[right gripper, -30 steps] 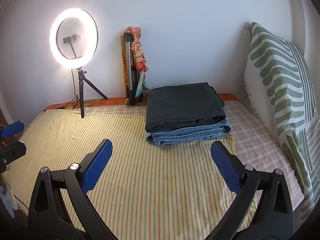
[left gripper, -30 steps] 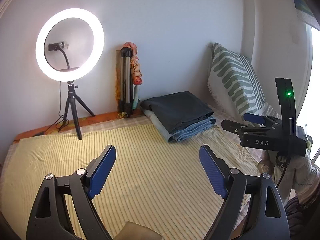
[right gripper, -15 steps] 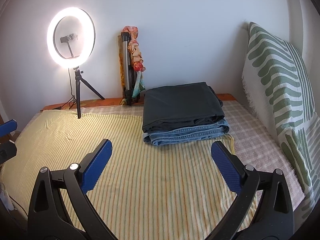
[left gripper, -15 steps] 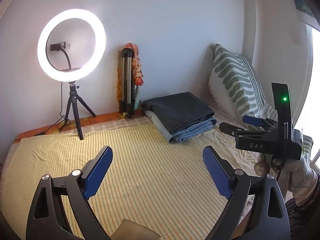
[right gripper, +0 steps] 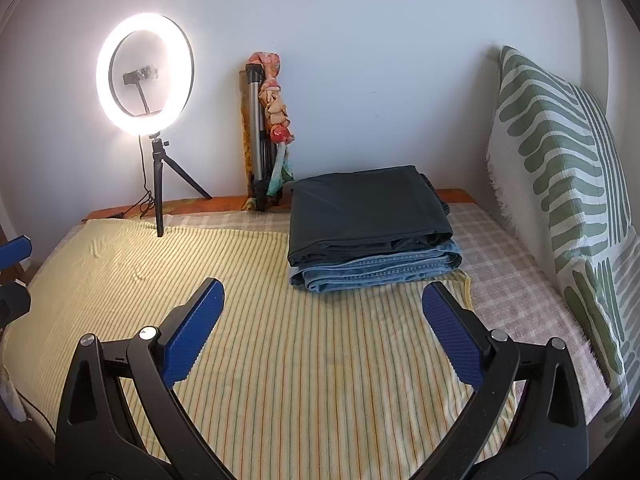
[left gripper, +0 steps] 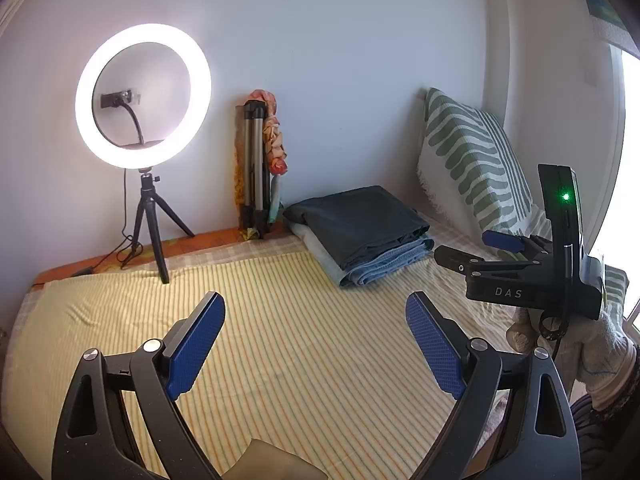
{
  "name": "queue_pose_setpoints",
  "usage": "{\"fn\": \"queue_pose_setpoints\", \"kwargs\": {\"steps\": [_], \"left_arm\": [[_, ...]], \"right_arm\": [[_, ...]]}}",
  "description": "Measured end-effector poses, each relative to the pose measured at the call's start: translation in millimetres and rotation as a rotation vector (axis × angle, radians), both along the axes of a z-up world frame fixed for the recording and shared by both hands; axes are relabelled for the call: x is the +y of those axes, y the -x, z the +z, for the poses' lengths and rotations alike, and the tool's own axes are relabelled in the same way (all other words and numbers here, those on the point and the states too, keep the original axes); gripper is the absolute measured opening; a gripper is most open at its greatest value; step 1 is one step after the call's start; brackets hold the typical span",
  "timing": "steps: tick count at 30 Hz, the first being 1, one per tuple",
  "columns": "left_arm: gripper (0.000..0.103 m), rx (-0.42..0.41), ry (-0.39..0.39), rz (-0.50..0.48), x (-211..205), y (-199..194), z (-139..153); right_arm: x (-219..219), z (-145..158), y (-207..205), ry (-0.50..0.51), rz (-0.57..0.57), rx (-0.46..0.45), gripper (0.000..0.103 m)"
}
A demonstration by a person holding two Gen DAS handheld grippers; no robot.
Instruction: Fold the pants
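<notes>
Pants: two folded pairs, stacked at the far side of the bed (right gripper: 280, 360), near the wall. Dark pants (right gripper: 364, 212) on top, squared into a flat rectangle; blue jeans (right gripper: 380, 268) beneath, folded edges showing at the front. Stack sitting partly on the yellow striped sheet (right gripper: 200, 280), well apart from both grippers. Striped pillow (right gripper: 560, 160) propped to the right, ring light (right gripper: 145, 74) on its small tripod to the left, folded tripod (right gripper: 260, 132) with a scarf leaning on the wall between them.

Left gripper (left gripper: 316, 344) low over bare sheet, jaws wide apart, nothing between the blue pads. Right gripper (right gripper: 324, 332) likewise spread wide and empty, aimed toward the stack without touching it; also seen from the side in the left wrist view, held in a gloved hand (left gripper: 592, 344).

Judged nearly or fully done: both visible pairs folded and stacked, no loose garment on the sheet. Left, at most, fetching another pair from out of view — none visible.
</notes>
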State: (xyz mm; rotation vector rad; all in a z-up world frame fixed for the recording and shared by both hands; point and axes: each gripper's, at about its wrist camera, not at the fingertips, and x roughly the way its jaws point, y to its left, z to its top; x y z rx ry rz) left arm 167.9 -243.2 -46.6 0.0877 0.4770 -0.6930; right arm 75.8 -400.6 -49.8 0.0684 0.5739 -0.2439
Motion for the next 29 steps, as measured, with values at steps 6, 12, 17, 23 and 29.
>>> {"fn": "queue_pose_setpoints", "kwargs": {"steps": [6,12,17,23,29], "left_arm": [[0.092,-0.002,-0.003,0.002,-0.3,0.5,-0.2],[0.092,-0.009,-0.008,0.005,0.9,-0.2,-0.9],[0.092,-0.010,-0.011,0.014,2.8,-1.5,-2.4],[0.092,-0.041,-0.012,0.014,5.0,-0.1,-1.5],[0.092,-0.051,-0.001,0.011,9.1,-0.9,-0.6]], "right_arm": [[2.2,0.2,-0.9,0.002,0.003,0.000,0.101],[3.3,-0.7,-2.1,-0.004,0.007,0.002,0.101],[6.5,-0.6,-3.5,-0.007,0.014,0.003,0.101],[10.3,-1.5,-5.8,-0.006,0.022,0.005,0.101],[13.0,-1.4,-7.0,-0.010,0.028,0.001,0.101]]}}
